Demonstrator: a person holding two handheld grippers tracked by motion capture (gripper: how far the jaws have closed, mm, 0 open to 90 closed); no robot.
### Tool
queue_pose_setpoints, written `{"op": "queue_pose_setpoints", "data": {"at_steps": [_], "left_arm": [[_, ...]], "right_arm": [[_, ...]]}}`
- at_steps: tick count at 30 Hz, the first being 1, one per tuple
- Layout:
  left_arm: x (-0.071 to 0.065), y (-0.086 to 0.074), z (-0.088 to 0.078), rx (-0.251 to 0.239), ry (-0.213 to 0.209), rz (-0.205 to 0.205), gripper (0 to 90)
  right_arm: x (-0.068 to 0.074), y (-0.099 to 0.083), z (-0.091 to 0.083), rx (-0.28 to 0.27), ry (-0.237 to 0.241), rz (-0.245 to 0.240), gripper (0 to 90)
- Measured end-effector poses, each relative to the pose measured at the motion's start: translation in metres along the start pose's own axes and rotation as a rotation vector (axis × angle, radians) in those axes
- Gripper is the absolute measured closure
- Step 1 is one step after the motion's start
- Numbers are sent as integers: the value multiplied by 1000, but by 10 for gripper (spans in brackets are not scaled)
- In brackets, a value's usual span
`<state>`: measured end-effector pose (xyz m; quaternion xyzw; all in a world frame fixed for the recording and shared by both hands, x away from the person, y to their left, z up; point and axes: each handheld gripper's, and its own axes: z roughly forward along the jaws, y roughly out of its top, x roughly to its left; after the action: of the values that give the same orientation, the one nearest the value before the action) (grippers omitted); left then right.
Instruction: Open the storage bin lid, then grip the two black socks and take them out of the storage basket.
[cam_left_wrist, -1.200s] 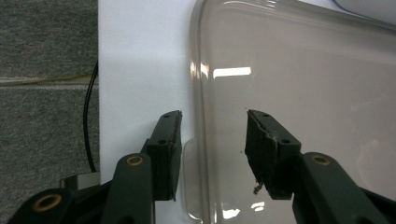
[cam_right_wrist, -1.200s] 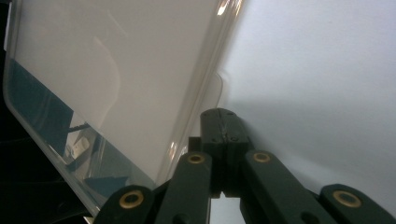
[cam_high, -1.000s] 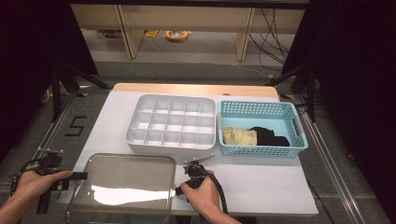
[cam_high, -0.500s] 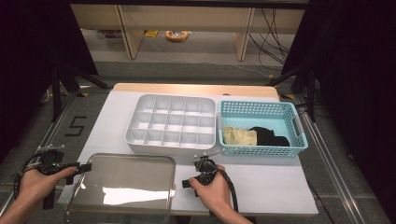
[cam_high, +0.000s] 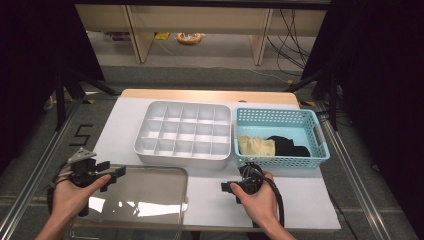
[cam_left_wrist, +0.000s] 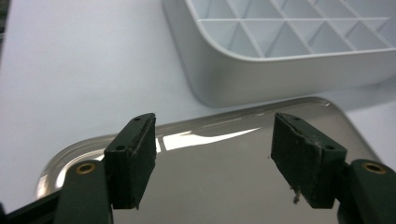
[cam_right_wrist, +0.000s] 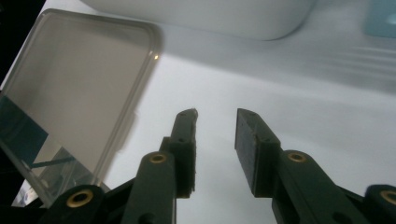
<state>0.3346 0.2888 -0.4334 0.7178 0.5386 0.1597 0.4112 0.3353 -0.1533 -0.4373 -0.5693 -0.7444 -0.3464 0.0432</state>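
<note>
While both claws gape, clear lid (cam_high: 135, 200) lies between them.

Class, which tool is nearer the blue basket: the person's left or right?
Right. The right tool sits just in front of the blue basket; the left tool is far off over the clear lid.

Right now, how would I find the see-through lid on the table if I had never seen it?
Start at the white table and find the white tray with little boxes in the middle. Come toward the near edge on its left side: the lid lies flat there, between the two hands. It is the one clear, shiny thing, with rounded corners and nothing inside it.
</note>
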Motion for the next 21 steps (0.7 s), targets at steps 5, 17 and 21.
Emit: {"op": "queue_pose_setpoints", "data": {"at_steps": [5, 17, 21], "left_arm": [[-9, -3, 7, -23, -7, 8, 290], [-17, -6, 9, -28, 19, 53, 296], [-20, -7, 13, -26, 22, 71, 302]], "right_arm": [[-9, -5, -8, -8, -19, 2, 671], [-20, 8, -28, -79, -57, -7, 666], [-25, 12, -39, -108, -77, -2, 666]]}}
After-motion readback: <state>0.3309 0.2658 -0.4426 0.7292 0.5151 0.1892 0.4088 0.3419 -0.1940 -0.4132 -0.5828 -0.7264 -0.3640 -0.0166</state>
